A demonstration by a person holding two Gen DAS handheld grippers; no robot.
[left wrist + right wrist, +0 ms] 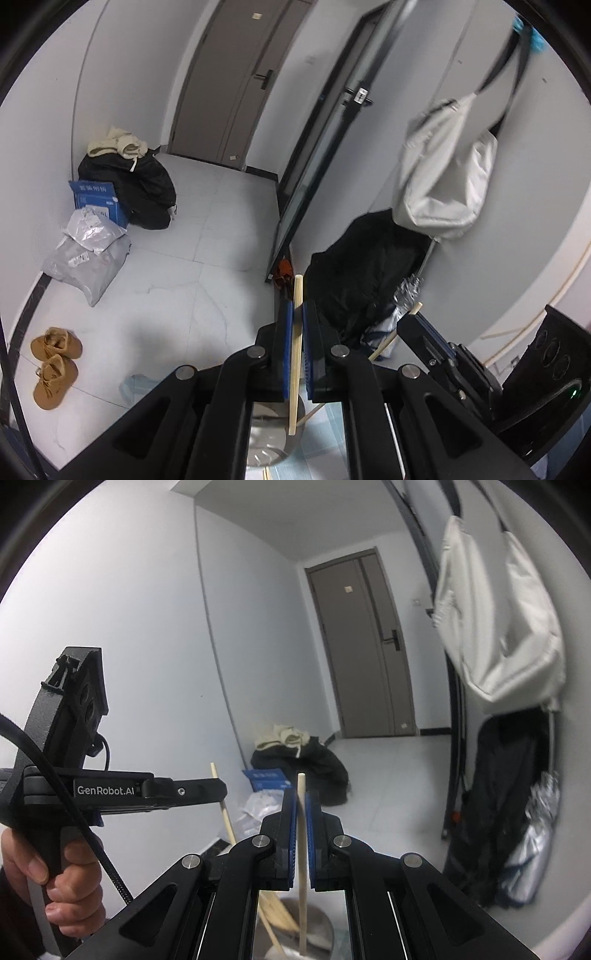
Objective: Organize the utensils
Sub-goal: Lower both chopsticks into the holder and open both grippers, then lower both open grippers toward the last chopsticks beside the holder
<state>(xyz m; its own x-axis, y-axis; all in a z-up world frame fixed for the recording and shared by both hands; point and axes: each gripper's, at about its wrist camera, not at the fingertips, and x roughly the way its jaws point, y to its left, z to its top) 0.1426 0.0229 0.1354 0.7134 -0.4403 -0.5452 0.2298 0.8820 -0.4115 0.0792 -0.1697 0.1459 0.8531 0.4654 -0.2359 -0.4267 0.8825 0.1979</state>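
A pale wooden chopstick (296,350) stands nearly upright at the lower centre of the left wrist view, pinched between the blue pads of the left gripper (297,321), whose jaws are closed on it. In the right wrist view a second chopstick (302,864) runs up the lower centre of the frame, clamped the same way by the right gripper (301,805). Both sticks hang with their lower ends over a round metal container (314,923) at the bottom edge, where more chopsticks (275,910) lean against its side. The container sits on a light blue tabletop (325,413).

At the left of the right wrist view, a hand (55,878) grips the handle of the other tool. Beyond, a grey door (369,646) closes a tiled hallway; a white bag (443,166) hangs at upper right, dark clothing (140,184) is heaped in the far corner, and tan shoes (53,363) lie at lower left.

The step appears to be carrying the pair clear of the container toward wherever they belong. Doing it well likely means keeping both grips firm and the sticks upright, so neither pivots between the pads, and lifting each lower end fully above the rim before moving sideways.
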